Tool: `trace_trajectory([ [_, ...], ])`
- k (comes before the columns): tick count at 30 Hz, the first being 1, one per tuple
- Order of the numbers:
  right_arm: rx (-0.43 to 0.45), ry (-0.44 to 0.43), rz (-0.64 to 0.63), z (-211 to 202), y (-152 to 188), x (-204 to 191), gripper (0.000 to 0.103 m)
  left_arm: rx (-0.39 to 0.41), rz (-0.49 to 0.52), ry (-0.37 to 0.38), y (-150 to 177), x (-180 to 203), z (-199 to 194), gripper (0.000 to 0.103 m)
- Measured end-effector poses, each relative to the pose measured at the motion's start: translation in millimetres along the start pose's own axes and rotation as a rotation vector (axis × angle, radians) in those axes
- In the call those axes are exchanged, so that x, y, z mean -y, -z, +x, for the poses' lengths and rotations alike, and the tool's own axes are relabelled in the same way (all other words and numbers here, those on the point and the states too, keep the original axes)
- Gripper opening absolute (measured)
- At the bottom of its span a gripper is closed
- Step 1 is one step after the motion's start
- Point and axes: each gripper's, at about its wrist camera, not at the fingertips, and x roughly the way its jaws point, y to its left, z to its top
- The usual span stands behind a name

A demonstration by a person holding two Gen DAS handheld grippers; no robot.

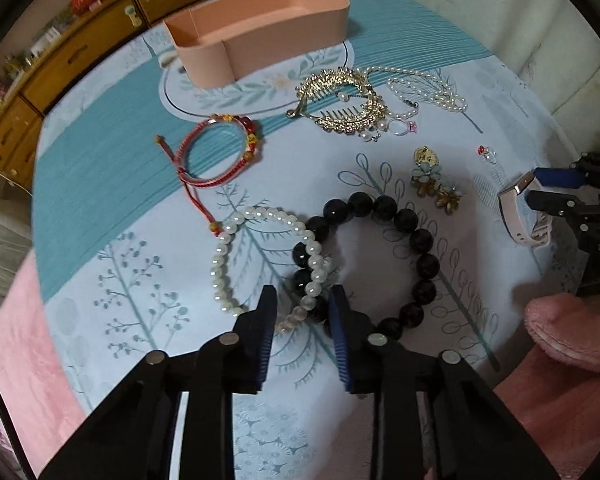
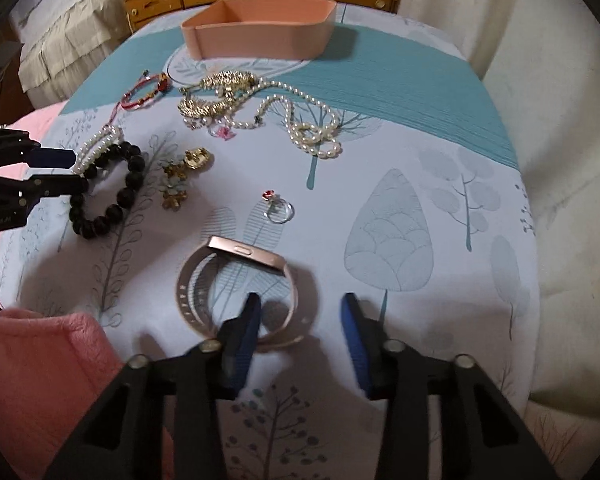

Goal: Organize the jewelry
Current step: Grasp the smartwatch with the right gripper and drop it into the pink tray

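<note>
left gripper spread, straddling overlapped white pearl bracelet and black bead bracelet, likely choosing one | right gripper spread around rose-gold watch band | empty pink oblong tray waits farthest

Support surface is a bed or table covered by a pale blue cloth with a leaf/tree print and a teal band; can't tell which underneath. Far end: pink tray. Nearer: red cord bracelet, gold hair comb, long pearl necklace bunched beside the comb, small ring with pink stone. Mid area: gold flower earrings, silver ring with red stone, black bead bracelet with a pearl bracelet overlapping its left edge. Pink-gold watch lies apart on the near right.
</note>
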Motion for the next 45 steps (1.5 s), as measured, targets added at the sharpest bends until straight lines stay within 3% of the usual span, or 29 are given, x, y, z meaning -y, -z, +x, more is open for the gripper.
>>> trace_trajectory([
  [3,0.004,-0.027,0.002,0.0,-0.7,3.4,0.018,-0.013,-0.021,0.043,-3.7,-1.4,1.9,0.012],
  [8,-0.008,-0.065,0.017,0.6,-5.2,7.0,0.006,-0.003,-0.068,0.077,-3.9,-7.5,0.4,0.011],
  [19,0.066,-0.084,0.048,-24.2,-18.7,8.1,0.005,0.06,-0.189,0.125,-3.2,-29.2,-38.9,0.011],
  [22,0.102,-0.091,0.047,-34.7,-27.8,6.0,0.005,0.088,-0.211,0.142,-6.0,-31.9,-52.7,0.006],
  [36,0.279,-0.157,0.047,-70.1,-104.2,-5.4,0.005,0.141,-0.283,0.159,-35.2,-50.0,-85.7,0.006],
  [45,0.344,-0.214,0.054,-59.0,-183.3,-1.7,0.005,0.243,-0.344,0.175,-106.4,-68.1,-103.0,0.006],
])
